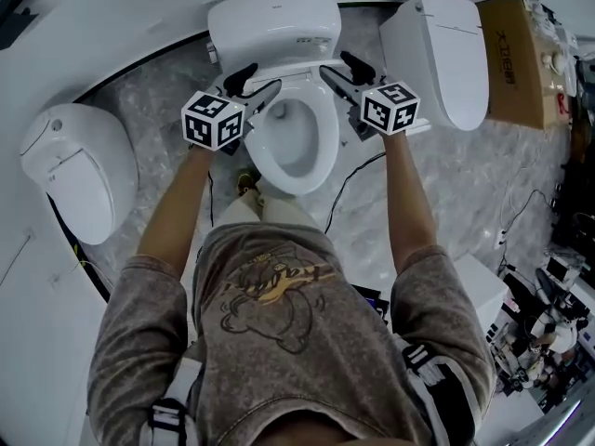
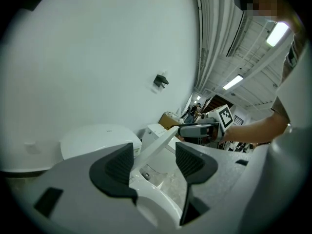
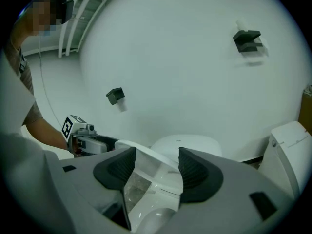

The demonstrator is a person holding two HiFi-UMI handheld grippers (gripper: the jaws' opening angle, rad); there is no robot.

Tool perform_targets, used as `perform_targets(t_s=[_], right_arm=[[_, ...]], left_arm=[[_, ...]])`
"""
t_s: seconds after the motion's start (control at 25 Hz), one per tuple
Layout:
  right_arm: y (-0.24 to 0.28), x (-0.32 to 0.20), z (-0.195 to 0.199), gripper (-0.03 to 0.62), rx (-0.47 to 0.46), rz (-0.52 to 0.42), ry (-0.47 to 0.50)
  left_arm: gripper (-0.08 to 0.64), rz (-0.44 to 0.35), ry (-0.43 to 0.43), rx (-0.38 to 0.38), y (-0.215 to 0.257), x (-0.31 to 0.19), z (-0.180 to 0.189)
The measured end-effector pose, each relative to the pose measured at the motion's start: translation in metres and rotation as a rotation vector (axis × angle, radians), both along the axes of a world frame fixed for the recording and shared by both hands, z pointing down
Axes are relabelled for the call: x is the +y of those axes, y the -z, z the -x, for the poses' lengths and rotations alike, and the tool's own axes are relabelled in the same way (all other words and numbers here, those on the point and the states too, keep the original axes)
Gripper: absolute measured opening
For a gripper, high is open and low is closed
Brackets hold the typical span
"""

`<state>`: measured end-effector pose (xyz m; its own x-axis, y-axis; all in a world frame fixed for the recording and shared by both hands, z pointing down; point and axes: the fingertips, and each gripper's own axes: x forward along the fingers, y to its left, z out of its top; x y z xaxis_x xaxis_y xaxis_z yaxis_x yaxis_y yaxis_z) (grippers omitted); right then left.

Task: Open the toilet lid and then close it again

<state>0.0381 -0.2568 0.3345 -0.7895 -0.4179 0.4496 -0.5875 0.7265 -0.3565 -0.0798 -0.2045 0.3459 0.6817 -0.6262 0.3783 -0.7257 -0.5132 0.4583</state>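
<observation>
The toilet lid stands half-raised and tilted, spanning crosswise between the left hand-held gripper and the right hand-held gripper. Each straddles a side edge with jaws spread and unclenched, both equally near.

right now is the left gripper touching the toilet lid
Cannot tell. In the left gripper view the edge of the toilet lid slants between the open fingers of the left gripper, close to one, but no contact or gap shows plainly.
</observation>
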Motion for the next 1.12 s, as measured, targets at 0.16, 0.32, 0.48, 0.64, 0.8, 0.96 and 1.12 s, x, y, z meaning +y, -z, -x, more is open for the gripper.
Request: perform_targets(t_s=[0.16, 0.32, 0.48, 0.64, 0.8, 0.96, 1.12], right_arm=[[-0.001, 0.035, -0.014, 0.275, 0.028, -0.024, -0.013], [-0.008, 0.08, -0.026, 0.275, 0.052, -0.032, -0.022], [-0.016, 0.13, -0.042, 0.275, 0.079, -0.023, 0.003], [-0.036, 0.173, -0.065, 0.275, 0.108, 0.011, 0.017], [-0.061, 0.207, -0.084, 0.273, 0.047, 0.098, -0.033], [-0.09, 0.24, -0.097, 0.273, 0.032, 0.161, -0.075], [-0.117, 0.269, -0.104, 0.27, 0.06, 0.201, -0.095]], left_arm=[[0.267, 0.01, -0.024, 0.013, -0.002, 0.03, -0.011], [0.267, 0.031, -0.072, 0.028, -0.009, 0.071, -0.021], [0.267, 0.076, -0.122, 0.031, -0.017, 0.116, -0.037], [0.262, 0.128, -0.134, 0.009, -0.035, 0.152, -0.058], [0.249, 0.163, -0.155, -0.036, -0.061, 0.184, -0.074], [0.249, 0.198, -0.183, -0.083, -0.088, 0.213, -0.088], [0.241, 0.263, -0.179, -0.084, -0.113, 0.234, -0.096]])
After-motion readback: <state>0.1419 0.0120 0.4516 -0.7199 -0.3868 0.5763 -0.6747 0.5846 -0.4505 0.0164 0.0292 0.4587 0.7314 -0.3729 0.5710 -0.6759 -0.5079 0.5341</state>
